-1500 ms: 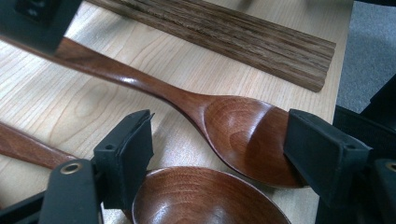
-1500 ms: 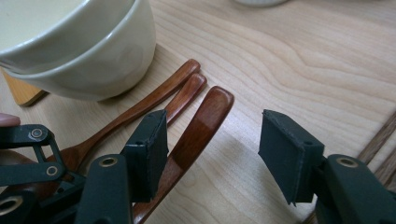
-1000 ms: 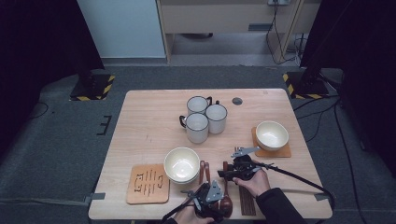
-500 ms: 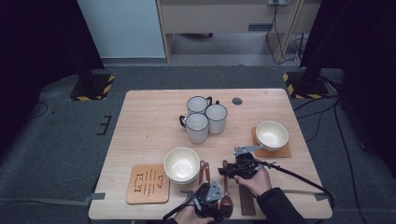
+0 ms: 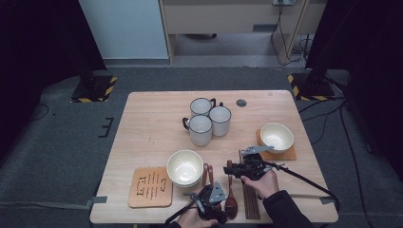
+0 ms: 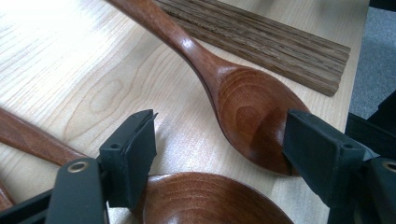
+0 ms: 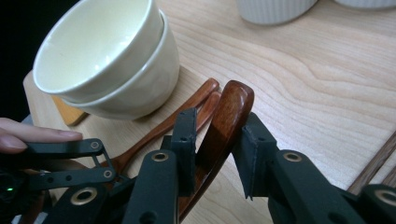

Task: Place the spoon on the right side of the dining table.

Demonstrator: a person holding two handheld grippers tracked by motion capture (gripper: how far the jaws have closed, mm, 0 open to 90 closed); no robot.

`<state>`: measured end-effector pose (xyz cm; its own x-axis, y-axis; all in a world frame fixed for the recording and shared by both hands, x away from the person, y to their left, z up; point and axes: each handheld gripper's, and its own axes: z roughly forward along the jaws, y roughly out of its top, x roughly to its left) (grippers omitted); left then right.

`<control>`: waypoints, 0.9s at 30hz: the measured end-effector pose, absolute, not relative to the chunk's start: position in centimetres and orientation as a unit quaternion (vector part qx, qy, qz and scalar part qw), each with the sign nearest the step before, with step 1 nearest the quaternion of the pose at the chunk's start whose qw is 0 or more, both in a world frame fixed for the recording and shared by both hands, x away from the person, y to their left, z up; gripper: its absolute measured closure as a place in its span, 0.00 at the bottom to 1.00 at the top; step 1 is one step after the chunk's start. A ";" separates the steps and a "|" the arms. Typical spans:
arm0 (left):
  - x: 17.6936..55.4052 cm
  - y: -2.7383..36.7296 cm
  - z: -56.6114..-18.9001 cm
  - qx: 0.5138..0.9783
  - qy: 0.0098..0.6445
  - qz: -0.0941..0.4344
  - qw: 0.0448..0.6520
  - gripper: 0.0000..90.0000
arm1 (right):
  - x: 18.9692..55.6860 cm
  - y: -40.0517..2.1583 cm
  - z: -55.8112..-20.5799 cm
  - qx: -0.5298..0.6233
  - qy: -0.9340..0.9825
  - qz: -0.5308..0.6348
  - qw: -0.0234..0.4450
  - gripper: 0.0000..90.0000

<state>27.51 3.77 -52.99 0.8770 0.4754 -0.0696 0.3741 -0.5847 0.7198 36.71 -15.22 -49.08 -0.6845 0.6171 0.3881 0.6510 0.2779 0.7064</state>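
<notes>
R tongs (image 7: 215,154) have just been closing round the handle end of a wooden spoon (image 7: 224,121); the handle sits between both pads w/ a thin gap on the one side, so jaws narrow but not clearly clamped. From above, R tongs (image 5: 234,169) are at the top of that spoon's handle, near the front edge of the worktop (image 5: 152,123).

L tongs (image 6: 219,154) stand wide apart, holding nothing: the one pad is just past the bowl of the same spoon (image 6: 252,116), the other is on bare wood, w/ a second spoon bowl (image 6: 210,200) below between them. From above, L tongs (image 5: 209,197) are low at the spoon bowl end.

Just beside: stacked cream bowls (image 7: 102,60), two thinner spoon handles (image 7: 196,100) touching their foot, a slatted dark wood strip (image 6: 261,37) alongside the spoon. Further off: an orange mat (image 5: 149,186), three mugs (image 5: 205,118), a bowl on a coaster (image 5: 276,137).
</notes>
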 end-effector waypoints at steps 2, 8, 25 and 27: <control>27.5 3.8 -53.0 0.886 0.244 0.066 0.388 0.28 | 36.7 -15.3 -48.8 -0.398 -0.795 -0.457 0.020 0.80; 27.7 3.7 -52.9 0.884 0.252 0.066 0.388 0.29 | 36.6 -15.5 -48.3 -0.397 -0.789 -0.468 0.021 0.82; 28.1 3.9 -52.9 0.879 0.266 0.072 0.389 0.32 | 36.4 -15.9 -47.3 -0.400 -0.776 -0.488 0.027 0.86; 28.1 3.9 -52.9 0.878 0.268 0.074 0.390 0.32 | 36.3 -15.9 -47.2 -0.401 -0.773 -0.491 0.028 0.87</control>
<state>28.14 3.87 -52.88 0.8459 0.5274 -0.0795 0.4126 -0.5527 0.7241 36.34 -15.92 -47.15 -0.6775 0.5922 0.4363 0.6467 0.1969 0.7369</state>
